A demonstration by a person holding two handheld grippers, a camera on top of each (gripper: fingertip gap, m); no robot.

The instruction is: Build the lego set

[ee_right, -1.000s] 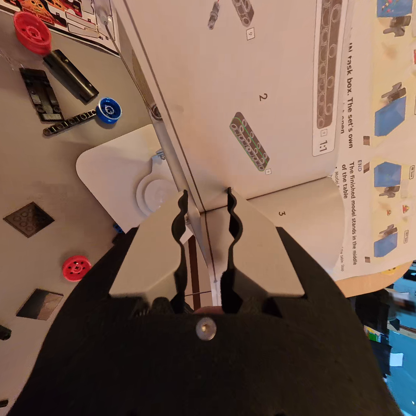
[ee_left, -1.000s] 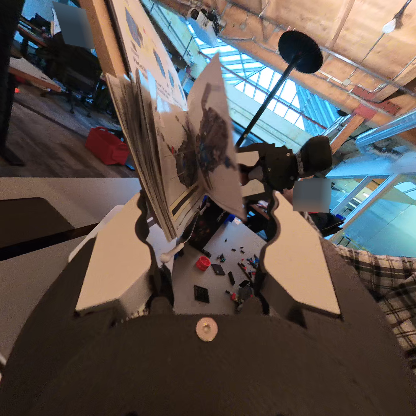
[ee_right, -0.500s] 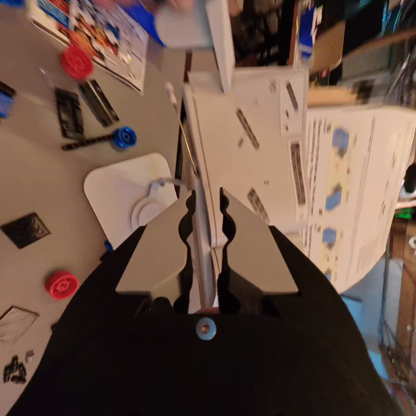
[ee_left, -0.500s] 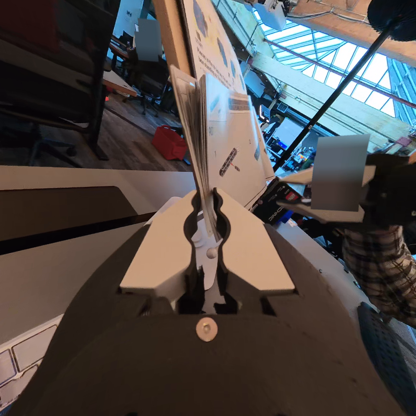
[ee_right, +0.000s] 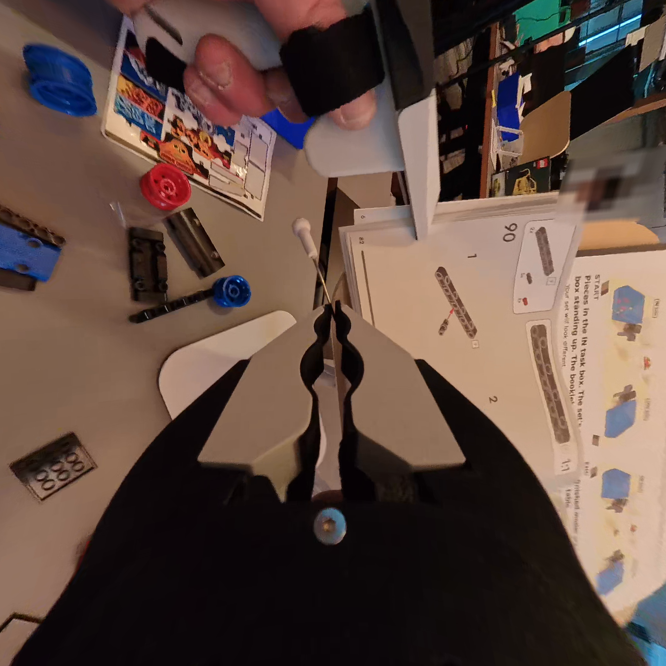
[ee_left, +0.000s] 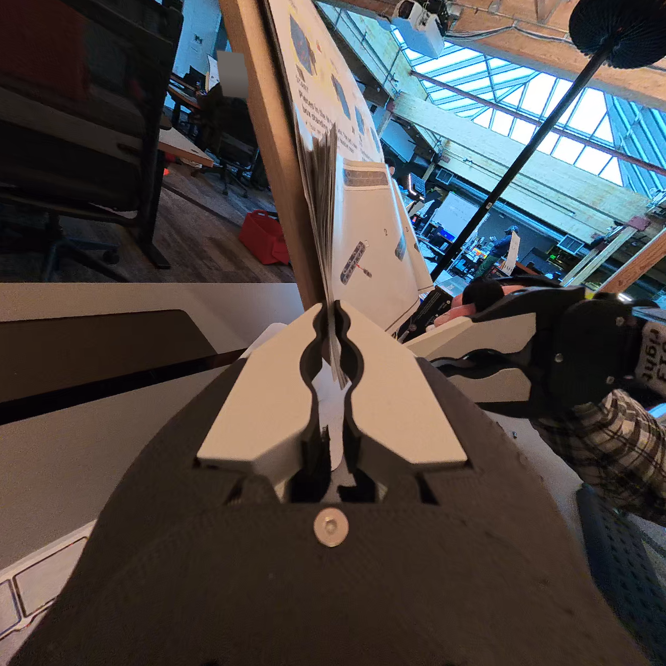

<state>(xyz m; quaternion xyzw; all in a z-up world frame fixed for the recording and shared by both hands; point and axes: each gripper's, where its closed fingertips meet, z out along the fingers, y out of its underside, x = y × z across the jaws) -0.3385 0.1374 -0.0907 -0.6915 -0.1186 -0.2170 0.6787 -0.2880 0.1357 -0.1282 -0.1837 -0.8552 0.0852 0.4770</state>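
Observation:
The instruction booklet [ee_right: 450,324] stands open on a white book stand [ee_right: 216,353]. My left gripper [ee_left: 333,306] is shut on a thick stack of its pages [ee_left: 320,201] and holds them upright. It shows in the right wrist view as a white finger [ee_right: 420,173] clamped on the page edges, with a hand behind it. My right gripper [ee_right: 332,306] is shut on the stand's thin wire arm [ee_right: 317,259], which ends in a white tip. It shows at the right of the left wrist view [ee_left: 432,355]. Loose parts lie to the left: a red wheel [ee_right: 165,186], a blue wheel [ee_right: 230,291], a black beam [ee_right: 165,306].
A sticker sheet [ee_right: 187,144], a blue rim [ee_right: 59,81], a black plate [ee_right: 147,264], a dark studded plate [ee_right: 52,465] and a blue panel [ee_right: 25,248] lie on the table. A printed poster board [ee_right: 612,396] stands behind the booklet. A plaid sleeve [ee_left: 594,450] is at the right. One gripper's finger ends stand about 7 centimetres off the other's. It is some 15 centimetres from my right tips to the blue wheel [ee_right: 230,291]. My right gripper's tips are some 15 centimetres from the black beam [ee_right: 165,306].
My left gripper was open around the fanned pages; it has shut on them and gathered them upright. My right gripper has closed from a narrow gap onto the wire arm.

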